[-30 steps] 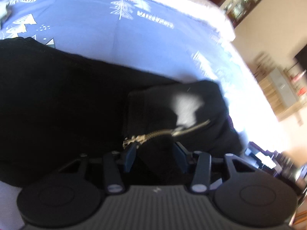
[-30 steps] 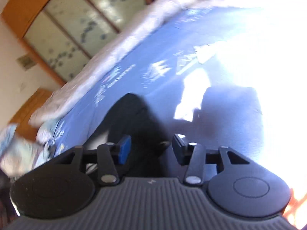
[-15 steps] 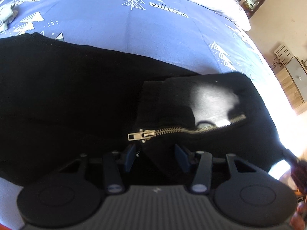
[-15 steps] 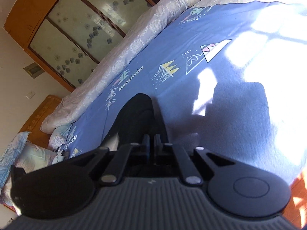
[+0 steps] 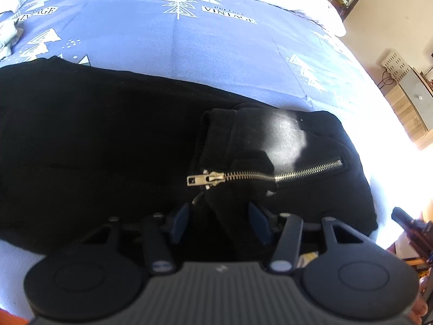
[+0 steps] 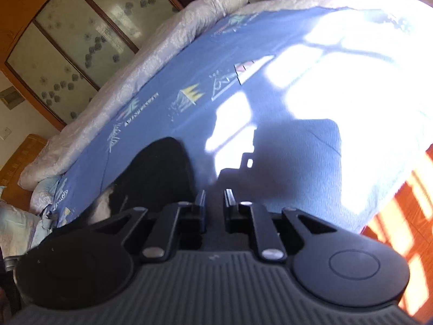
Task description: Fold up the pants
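Note:
Black pants (image 5: pixel 108 135) lie spread across the blue printed bedsheet (image 5: pixel 216 54). A folded part at the right carries a metal zipper (image 5: pixel 265 174). My left gripper (image 5: pixel 219 215) points down at this fold. Its jaws are opening, and a ridge of black cloth stands between the pads without being pinched. In the right wrist view one end of the pants (image 6: pixel 159 173) lies just left of my right gripper (image 6: pixel 214 203). Those jaws are opening from a narrow gap, with nothing between them and only bedsheet (image 6: pixel 297 162) beyond.
A white quilt (image 6: pixel 135 81) runs along the bed's far edge, with a glass-door wardrobe (image 6: pixel 81 40) behind it. Pillows (image 6: pixel 16 224) lie at the left. The bed's edge drops to wooden floor (image 6: pixel 406 216) on the right. A cabinet (image 5: pixel 414 100) stands beyond the bed.
My left jaws have spread a little wider around the cloth fold. My right jaws, open around black cloth a second ago, snapped shut and now show a narrow gap with no cloth in it.

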The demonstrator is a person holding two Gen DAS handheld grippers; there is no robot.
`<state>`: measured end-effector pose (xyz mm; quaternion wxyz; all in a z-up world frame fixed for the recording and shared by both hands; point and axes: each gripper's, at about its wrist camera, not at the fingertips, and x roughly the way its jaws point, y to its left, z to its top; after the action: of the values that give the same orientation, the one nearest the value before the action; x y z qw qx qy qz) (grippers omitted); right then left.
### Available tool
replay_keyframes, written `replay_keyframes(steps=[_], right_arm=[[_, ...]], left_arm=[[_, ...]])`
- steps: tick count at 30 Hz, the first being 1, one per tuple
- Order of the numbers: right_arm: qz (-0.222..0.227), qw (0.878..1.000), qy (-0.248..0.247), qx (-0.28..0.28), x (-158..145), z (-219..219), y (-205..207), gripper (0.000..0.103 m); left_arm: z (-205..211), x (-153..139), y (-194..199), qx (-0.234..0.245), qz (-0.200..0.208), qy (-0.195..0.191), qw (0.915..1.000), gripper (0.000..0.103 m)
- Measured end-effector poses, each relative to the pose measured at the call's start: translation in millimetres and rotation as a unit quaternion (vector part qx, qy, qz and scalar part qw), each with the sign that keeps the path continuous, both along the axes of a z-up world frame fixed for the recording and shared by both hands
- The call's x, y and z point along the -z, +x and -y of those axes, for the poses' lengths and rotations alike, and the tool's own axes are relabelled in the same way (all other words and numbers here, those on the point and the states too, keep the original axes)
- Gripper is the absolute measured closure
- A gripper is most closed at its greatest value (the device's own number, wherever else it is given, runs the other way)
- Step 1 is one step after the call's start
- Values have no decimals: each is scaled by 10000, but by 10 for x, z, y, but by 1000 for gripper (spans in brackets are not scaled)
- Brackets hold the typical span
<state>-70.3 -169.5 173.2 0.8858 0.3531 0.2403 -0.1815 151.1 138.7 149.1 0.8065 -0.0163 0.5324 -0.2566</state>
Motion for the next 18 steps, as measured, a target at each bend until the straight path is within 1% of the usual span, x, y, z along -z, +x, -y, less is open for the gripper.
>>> replay_keyframes(steps=[3,4,6,9,11,12,13,14,15,16,17,18], right_arm=[[65,9981,-225,-577,-64,-243,208,84],[66,9968,-200,-768,-47,-321,294,81],[26,9938,-74,-1108,16,-445,471,81],[-140,9900,-128,-1397,132,-586,644,81],[-370,9884,-256,-1448,262,-593,765,80],[-565,9880,-391,-1381,365,-550,829,84],[-581,9888,-376,-1321,477,-462,869,102],[-397,9914,-162,-1235,548,-344,861,103],[-285,9927,283,-1140,605,-226,856,103],[-276,9925,547,-1061,615,-161,852,103],[-310,9921,599,-1053,597,-145,848,103],[-365,9920,481,-1107,568,-165,855,103]], left_arm=[[-33,-45,-40,-10,47,7,10000,53],[-46,-59,-47,-17,64,6,10000,53],[-108,-78,-97,-57,90,-20,9999,53],[-195,-88,-132,-165,107,-24,9998,52],[-249,-72,-143,-220,101,-4,9997,52],[-263,-61,-142,-257,83,10,9996,52],[-275,-48,-139,-295,52,18,9995,52],[-296,-36,-140,-325,23,9,9995,52],[-314,-27,-145,-344,13,0,9994,52],[-329,-22,-162,-359,24,6,9994,52],[-349,-18,-175,-376,50,23,9993,52],[-369,-16,-182,-397,78,46,9992,52]])
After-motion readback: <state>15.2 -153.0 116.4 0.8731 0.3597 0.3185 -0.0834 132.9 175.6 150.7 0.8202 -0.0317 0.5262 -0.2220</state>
